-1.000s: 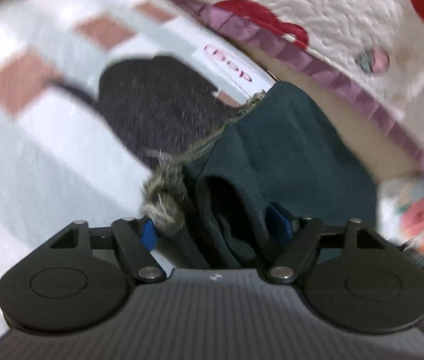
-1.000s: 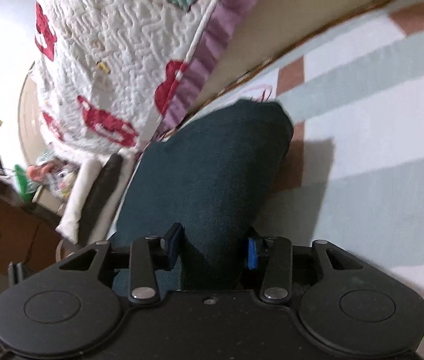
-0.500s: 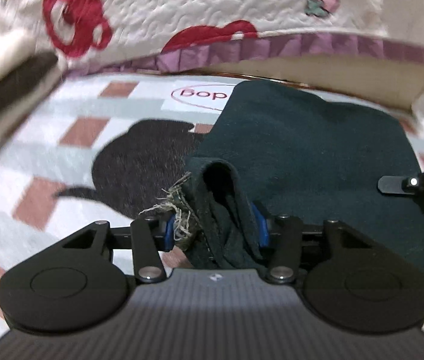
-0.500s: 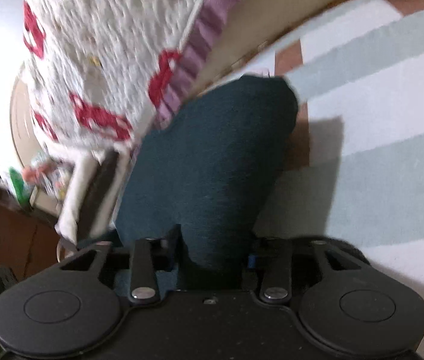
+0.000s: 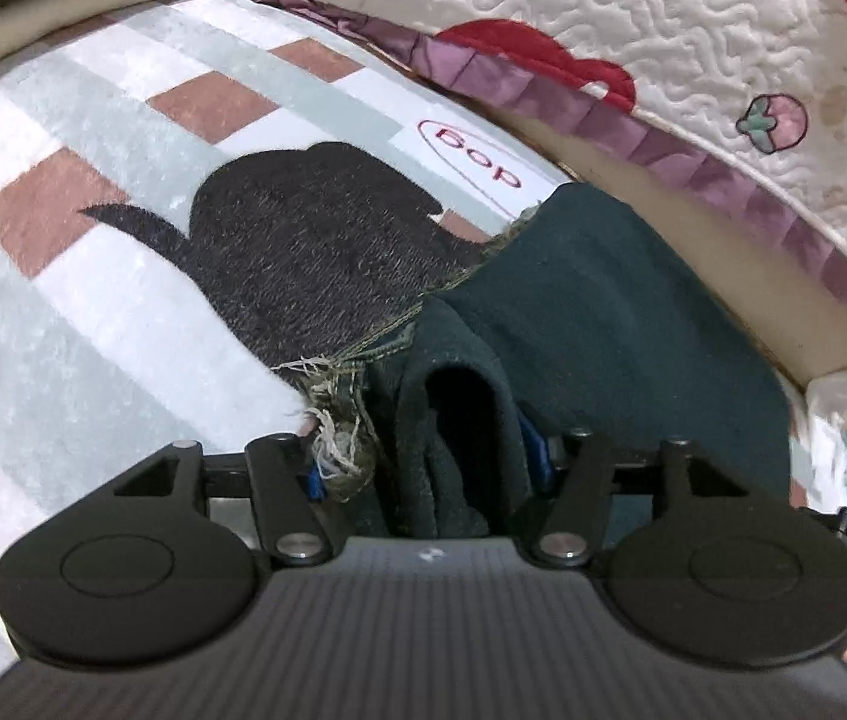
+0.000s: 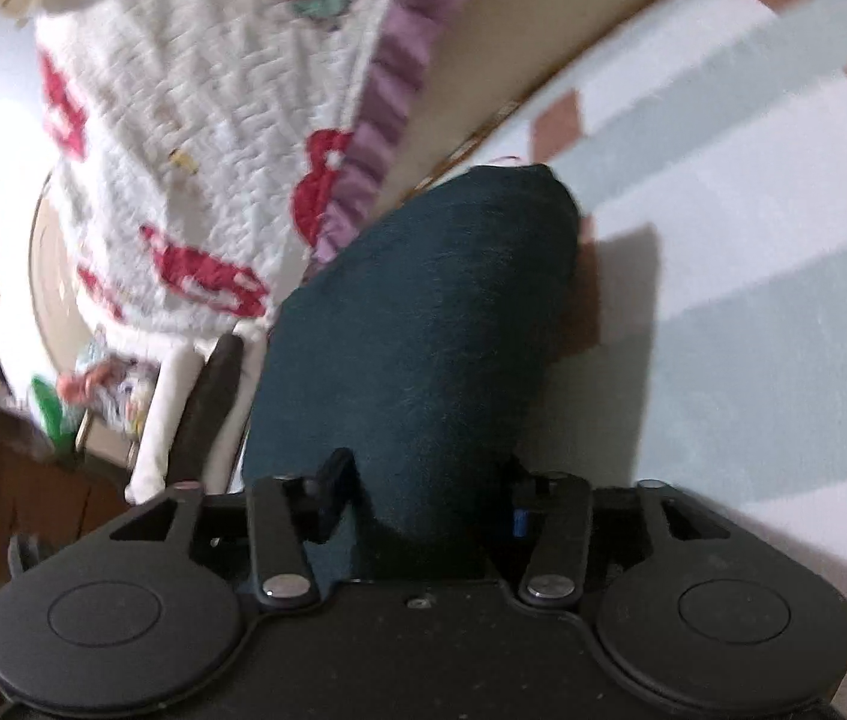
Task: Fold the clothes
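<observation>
Both your left gripper (image 5: 426,468) and right gripper (image 6: 426,501) are clamped on bunched edges of the dark garment (image 5: 591,324), which drapes over the rug (image 5: 63,312); it looks soft, limp, fraying, so grip seams, not threads

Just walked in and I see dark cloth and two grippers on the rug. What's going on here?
A person is folding a dark green garment with two handheld grippers. The left gripper is shut on a bunched corner with a frayed hem; the right gripper is shut on another part. The cloth stretches out over a checked rug with a black cat shape, beside a bed draped in a quilted white bedspread.
</observation>
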